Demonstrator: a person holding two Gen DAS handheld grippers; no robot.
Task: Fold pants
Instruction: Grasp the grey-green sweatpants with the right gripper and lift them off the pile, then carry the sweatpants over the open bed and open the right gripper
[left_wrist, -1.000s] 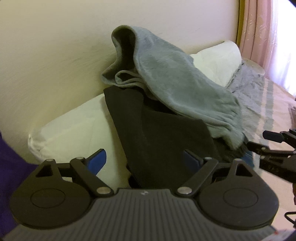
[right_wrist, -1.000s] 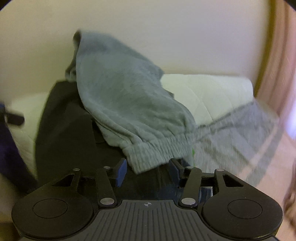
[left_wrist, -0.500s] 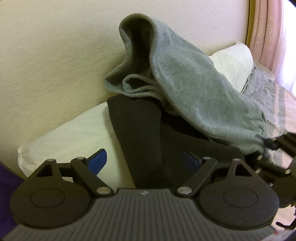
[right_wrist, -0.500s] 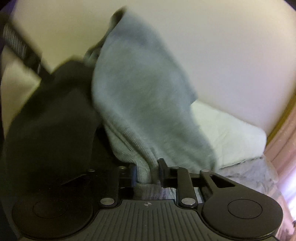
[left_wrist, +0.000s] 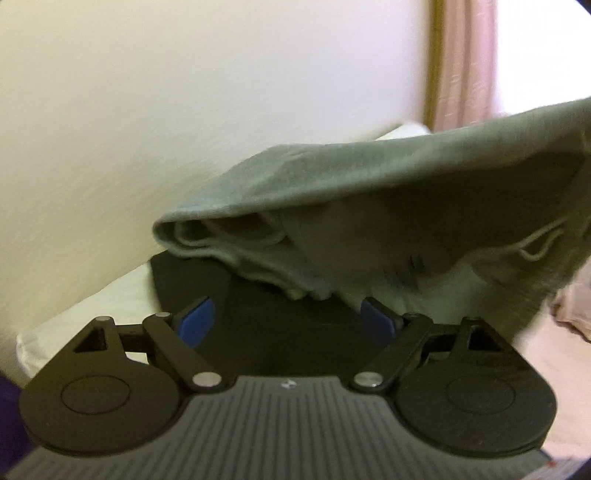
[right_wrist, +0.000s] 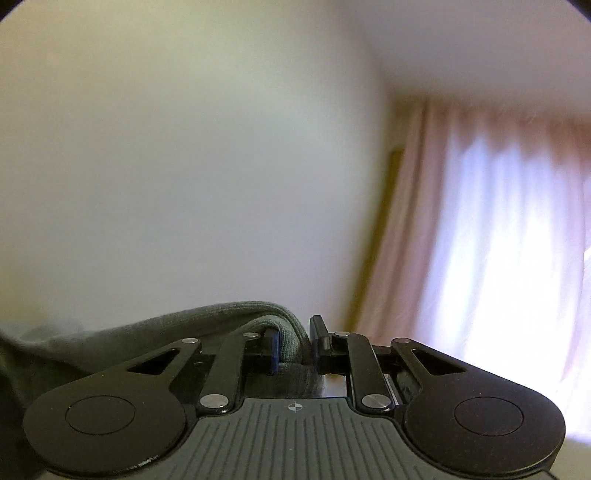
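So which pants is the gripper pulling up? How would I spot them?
Look along the cream wall to the white pillows at its foot. A black garment lies flat there, and stretched above it are the grey pants. The right gripper is closing on their ribbed edge. They are the only grey, soft-knit thing lifted off the pile.

Grey pants (left_wrist: 406, 192) drape across the wall-side (left_wrist: 184, 92) passage.
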